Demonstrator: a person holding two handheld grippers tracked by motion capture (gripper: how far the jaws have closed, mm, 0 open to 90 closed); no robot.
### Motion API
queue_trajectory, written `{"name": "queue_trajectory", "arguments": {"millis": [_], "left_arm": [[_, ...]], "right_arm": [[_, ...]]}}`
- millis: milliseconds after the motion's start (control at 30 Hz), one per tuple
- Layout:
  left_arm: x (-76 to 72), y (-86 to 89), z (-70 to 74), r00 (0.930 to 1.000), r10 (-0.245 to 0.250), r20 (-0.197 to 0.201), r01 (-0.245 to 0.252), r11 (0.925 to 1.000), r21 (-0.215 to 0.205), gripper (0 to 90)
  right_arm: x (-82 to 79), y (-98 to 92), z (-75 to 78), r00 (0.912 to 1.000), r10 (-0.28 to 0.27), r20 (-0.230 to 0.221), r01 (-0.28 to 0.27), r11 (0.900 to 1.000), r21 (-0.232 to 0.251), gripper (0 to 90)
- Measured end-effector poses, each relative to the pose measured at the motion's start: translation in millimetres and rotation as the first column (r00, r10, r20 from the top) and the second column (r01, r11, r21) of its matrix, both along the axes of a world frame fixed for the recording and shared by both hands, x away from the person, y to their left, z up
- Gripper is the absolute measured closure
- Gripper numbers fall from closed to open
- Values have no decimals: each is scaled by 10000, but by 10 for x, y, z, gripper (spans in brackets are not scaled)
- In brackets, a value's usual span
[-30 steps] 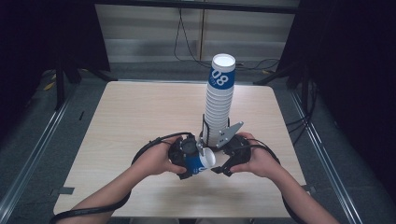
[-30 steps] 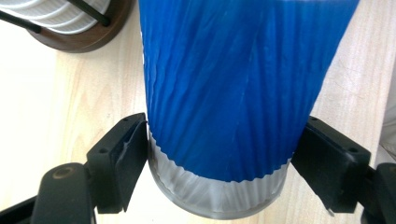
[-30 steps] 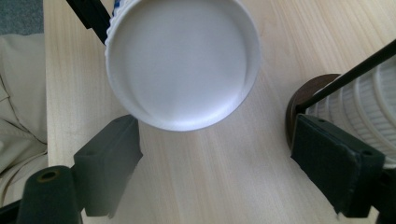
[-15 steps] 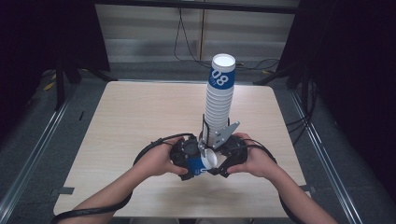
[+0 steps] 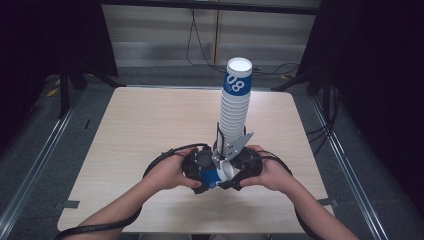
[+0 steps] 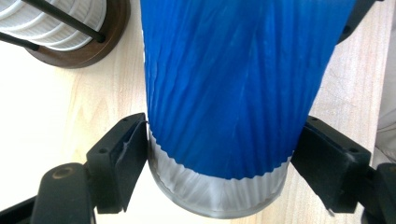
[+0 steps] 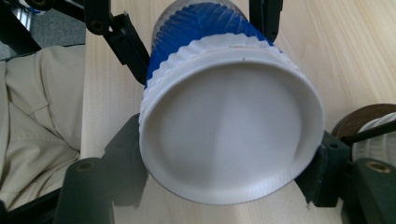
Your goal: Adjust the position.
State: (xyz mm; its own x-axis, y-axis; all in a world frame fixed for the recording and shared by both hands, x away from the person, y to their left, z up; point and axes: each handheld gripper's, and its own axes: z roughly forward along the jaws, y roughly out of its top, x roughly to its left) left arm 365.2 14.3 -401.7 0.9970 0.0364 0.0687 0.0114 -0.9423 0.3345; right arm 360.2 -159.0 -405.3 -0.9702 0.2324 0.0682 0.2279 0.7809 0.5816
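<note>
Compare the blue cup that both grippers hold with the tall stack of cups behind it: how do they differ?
The blue cup lies on its side above the table; the stack of cups stands upright.
The blue cup is single; the stack holds many nested cups.
The left gripper clamps the blue cup near its base and the right gripper has just closed at its rim; the stack is untouched.
Both are blue and white ribbed paper.

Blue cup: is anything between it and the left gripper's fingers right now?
Nothing. In the left gripper view the fingers press straight against the blue cup near its base, bare wooden table beneath.
</note>
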Motion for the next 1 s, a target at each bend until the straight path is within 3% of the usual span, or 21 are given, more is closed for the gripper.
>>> {"name": "queue_trajectory", "arguments": {"millis": [133,267,367,567,867,1000], "left_arm": [[6,28,3,9997,34,225,-24,9989,-462,202],[31,82,5,9993,43,368,2,9925,-1226,185],[48,116,11,9996,83,258,-41,9867,-1625,181],[68,151,-16,9999,51,146,-29,9885,-1515,175],[71,215,-96,9984,380,-419,-454,9801,-1932,186],[75,234,-110,9983,344,-467,-433,9777,-2053,186]], "right_arm": [[3,-37,-3,10000,-37,12,37,10000,-49,306],[8,-98,13,9998,-196,100,194,9997,127,307],[2,-128,21,9995,-275,147,271,9992,302,307],[-9,-158,13,9992,-334,218,329,9992,218,308],[-20,-223,19,9985,-444,318,429,9980,465,306],[-16,-261,32,9975,-592,398,571,9970,527,306]]}}
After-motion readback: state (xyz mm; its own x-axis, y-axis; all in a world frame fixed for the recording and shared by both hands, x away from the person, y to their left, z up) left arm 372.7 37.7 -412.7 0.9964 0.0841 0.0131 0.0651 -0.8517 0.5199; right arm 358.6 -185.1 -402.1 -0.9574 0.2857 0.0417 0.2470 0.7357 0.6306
